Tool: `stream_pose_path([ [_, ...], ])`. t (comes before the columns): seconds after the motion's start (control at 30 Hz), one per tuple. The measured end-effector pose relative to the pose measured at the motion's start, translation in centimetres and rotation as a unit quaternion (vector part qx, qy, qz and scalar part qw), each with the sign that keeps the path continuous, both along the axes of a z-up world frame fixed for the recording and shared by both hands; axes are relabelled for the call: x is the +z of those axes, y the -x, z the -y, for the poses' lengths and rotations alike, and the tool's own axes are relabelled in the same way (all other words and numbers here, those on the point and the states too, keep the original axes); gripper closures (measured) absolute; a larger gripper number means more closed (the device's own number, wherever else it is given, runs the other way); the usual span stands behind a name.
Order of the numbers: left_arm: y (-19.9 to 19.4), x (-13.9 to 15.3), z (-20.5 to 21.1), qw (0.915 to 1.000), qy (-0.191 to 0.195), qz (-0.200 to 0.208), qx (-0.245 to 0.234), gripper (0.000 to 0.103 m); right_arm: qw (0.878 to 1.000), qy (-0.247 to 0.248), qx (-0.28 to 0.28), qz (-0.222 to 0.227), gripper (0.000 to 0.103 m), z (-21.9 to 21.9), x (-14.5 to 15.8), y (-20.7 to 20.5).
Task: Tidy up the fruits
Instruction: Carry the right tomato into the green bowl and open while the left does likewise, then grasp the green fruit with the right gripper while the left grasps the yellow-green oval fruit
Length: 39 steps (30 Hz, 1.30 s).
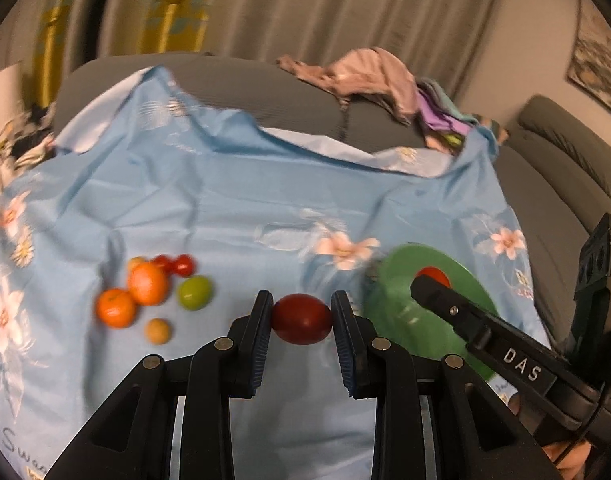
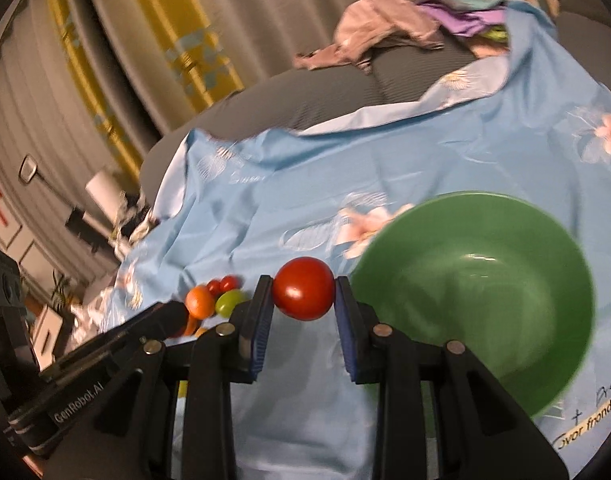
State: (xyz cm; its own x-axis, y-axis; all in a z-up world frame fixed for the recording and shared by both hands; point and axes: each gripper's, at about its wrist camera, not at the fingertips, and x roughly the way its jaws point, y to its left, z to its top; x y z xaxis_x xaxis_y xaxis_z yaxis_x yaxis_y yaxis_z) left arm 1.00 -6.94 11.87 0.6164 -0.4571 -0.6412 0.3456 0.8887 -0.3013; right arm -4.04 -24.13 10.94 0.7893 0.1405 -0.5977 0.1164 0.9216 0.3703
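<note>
Nothing being seen yet in the green bowl (image 2: 477, 296), a dark red fruit (image 1: 301, 319) is clamped by the left gripper (image 1: 301, 312) and a red tomato (image 2: 303, 288) by the right gripper (image 2: 303, 300) beside its rim, while oranges (image 1: 147, 283), a green fruit (image 1: 194, 292) and cherry tomatoes (image 1: 183, 265) are left on the blue floral sheet (image 1: 225, 200).

Place: a home living room.
Seating: grey sofa (image 1: 561, 184) on one side.
Windows: long pleated curtains (image 1: 305, 4), yellow-patterned panels.
Wall: framed picture (image 1: 597, 56).
Clutter: heaped clothes (image 2: 389, 28) behind a floral blue cloth (image 1: 233, 184).
</note>
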Motion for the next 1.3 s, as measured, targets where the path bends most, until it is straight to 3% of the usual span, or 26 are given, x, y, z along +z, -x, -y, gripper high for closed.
stream_pose_path([
  [0.23,0.1,0.2,5.5,0.9983,-0.018,0.013,-0.055,0.073,0.998,-0.015,-0.066,-0.001,0.072,4.2,0.0,1.5],
  [0.53,0.4,-0.8,10.2,0.9941,-0.017,-0.004,-0.107,0.073,0.991,-0.031,-0.128,-0.022,0.072,8.2,-1.0,2.6],
  [1.07,0.4,-3.3,12.9,0.9898,-0.020,-0.041,-0.135,0.073,0.986,-0.031,-0.153,-0.056,0.071,9.5,-2.3,2.5],
  [1.17,0.5,-3.0,12.8,0.9909,-0.014,-0.034,-0.129,0.073,0.986,-0.030,-0.155,-0.059,0.067,9.5,-2.2,2.5],
  [1.27,0.4,-2.7,12.4,0.9889,0.003,-0.048,-0.141,0.069,0.985,-0.032,-0.159,-0.052,0.044,9.6,-2.0,2.7],
  [1.3,0.4,-2.5,12.2,0.9888,0.004,-0.049,-0.141,0.063,0.986,-0.029,-0.158,-0.050,0.044,9.5,-1.9,2.7],
])
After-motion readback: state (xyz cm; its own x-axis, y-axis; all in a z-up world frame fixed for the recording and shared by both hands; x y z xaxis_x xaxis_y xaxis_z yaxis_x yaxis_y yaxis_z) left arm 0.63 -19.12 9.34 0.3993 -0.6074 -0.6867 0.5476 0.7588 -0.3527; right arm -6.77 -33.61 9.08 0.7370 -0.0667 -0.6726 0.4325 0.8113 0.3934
